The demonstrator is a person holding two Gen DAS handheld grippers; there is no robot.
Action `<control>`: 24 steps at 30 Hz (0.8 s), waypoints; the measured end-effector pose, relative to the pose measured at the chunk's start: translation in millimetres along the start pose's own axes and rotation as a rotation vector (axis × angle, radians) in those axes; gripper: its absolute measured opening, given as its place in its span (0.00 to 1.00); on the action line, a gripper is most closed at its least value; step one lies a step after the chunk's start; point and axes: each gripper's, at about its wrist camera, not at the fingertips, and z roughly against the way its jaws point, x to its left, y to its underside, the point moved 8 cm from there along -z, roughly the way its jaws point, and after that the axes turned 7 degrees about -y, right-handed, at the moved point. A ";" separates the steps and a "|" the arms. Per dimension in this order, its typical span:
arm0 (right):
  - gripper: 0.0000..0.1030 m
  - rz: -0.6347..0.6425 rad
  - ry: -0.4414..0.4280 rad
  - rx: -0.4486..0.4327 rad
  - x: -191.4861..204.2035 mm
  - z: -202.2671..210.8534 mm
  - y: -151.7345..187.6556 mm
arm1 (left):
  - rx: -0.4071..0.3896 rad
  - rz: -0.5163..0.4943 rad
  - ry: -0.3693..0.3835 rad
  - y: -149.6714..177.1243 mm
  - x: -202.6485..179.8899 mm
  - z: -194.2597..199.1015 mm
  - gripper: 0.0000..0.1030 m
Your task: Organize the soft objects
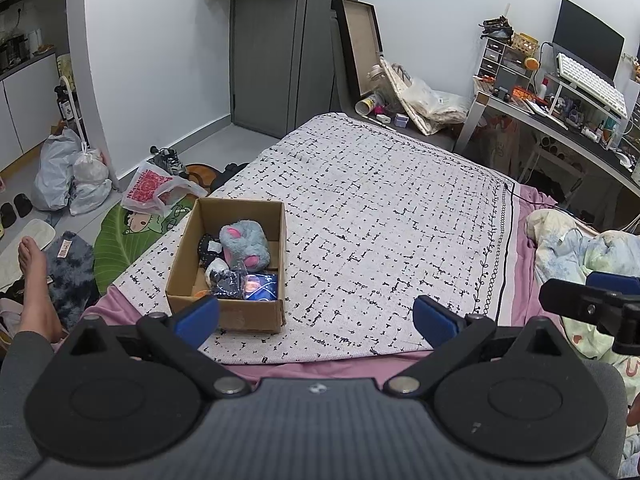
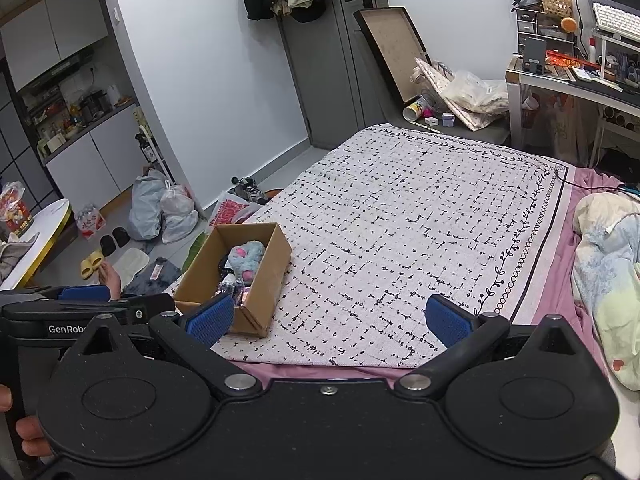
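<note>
A cardboard box (image 1: 256, 312) stands on the patterned bed cover (image 1: 380, 208) near its left front edge. Inside lie a grey-blue and pink plush toy (image 1: 245, 245), a dark bundle (image 1: 224, 282) and a blue packet (image 1: 262, 287). The box (image 2: 264, 258) and the plush (image 2: 248, 258) also show in the right wrist view. My left gripper (image 1: 316, 320) is open and empty, held above the front edge of the bed, its left finger just in front of the box. My right gripper (image 2: 330, 318) is open and empty, to the right of the left one.
A crumpled pastel quilt (image 1: 592, 256) lies at the bed's right side. A cluttered desk (image 1: 568, 120) stands at the back right. Bags (image 1: 68, 176), shoes and a green mat (image 1: 128, 232) lie on the floor to the left. A bare foot (image 1: 34, 280) rests at left.
</note>
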 end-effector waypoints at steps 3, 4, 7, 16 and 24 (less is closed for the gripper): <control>1.00 0.001 -0.001 0.000 -0.1 -0.3 0.0 | 0.000 -0.001 -0.001 -0.1 0.0 -0.2 0.99; 1.00 0.000 -0.001 0.001 0.0 -0.2 0.1 | 0.001 -0.002 -0.001 -0.3 0.0 -0.5 0.99; 1.00 0.002 0.000 0.003 0.0 -1.3 -0.4 | 0.003 0.003 0.000 0.4 -0.2 -0.6 0.99; 1.00 0.004 -0.001 0.017 -1.3 -7.2 0.6 | 0.013 0.003 0.007 2.6 2.2 -7.1 0.99; 1.00 0.002 0.004 0.024 -0.5 -12.9 3.0 | 0.005 0.003 0.012 1.7 1.0 -11.1 0.99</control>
